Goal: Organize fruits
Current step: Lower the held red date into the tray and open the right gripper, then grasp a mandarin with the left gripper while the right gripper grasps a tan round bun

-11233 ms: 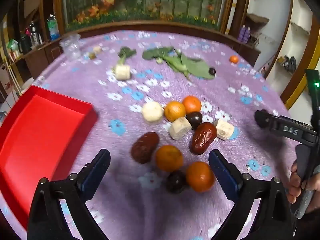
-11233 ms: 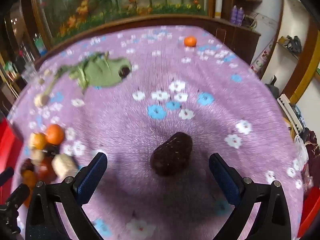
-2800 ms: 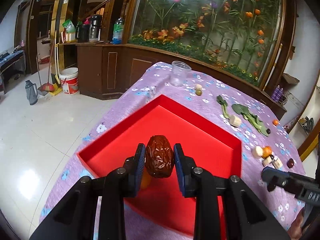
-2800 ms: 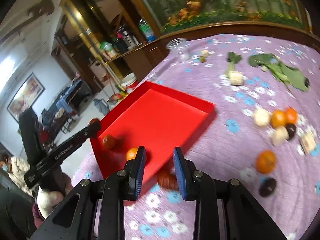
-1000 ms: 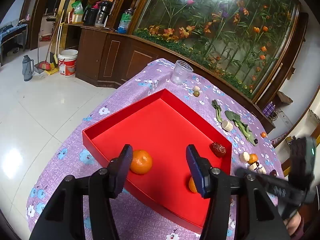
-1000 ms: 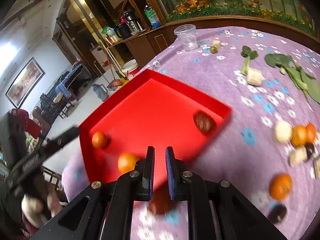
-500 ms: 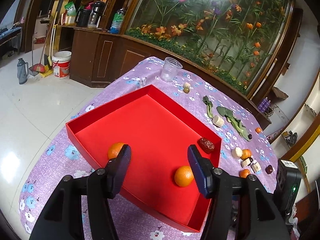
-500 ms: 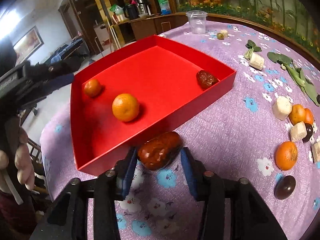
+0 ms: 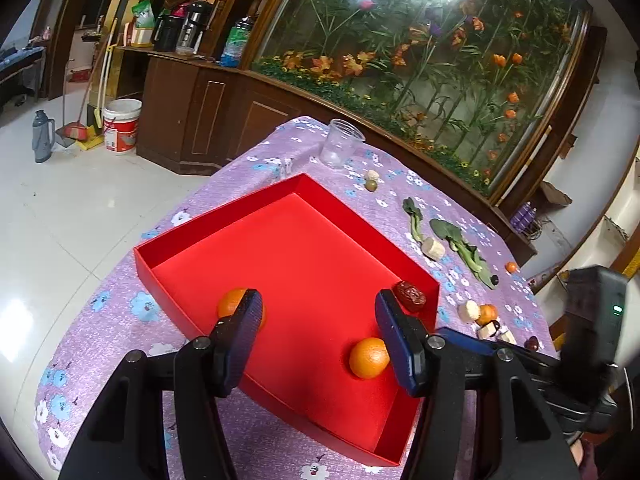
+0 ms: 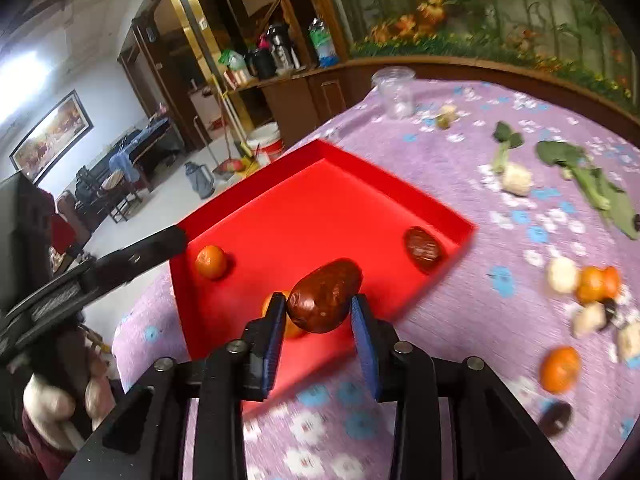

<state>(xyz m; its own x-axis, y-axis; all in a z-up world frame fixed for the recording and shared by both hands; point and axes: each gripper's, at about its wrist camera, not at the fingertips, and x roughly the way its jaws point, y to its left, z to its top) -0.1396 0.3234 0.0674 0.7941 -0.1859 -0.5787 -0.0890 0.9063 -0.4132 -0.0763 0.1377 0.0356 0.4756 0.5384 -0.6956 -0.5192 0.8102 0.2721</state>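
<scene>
Purple flowered cloth covers the desk; half a second ago my right gripper (image 10: 318,314) straddled the big red date (image 10: 325,297) outside the red tray (image 10: 384,178). Now, jaws opening, it's over the tray's near edge. My left gripper (image 9: 316,334) hangs spread, empty.

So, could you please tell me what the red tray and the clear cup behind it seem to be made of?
Red tray: probably painted card or thin plastic; matte, with thin, straight, sharply folded walls. Clear cup: most likely thin disposable plastic; see-through, slightly cloudy, with a rolled rim.
</scene>
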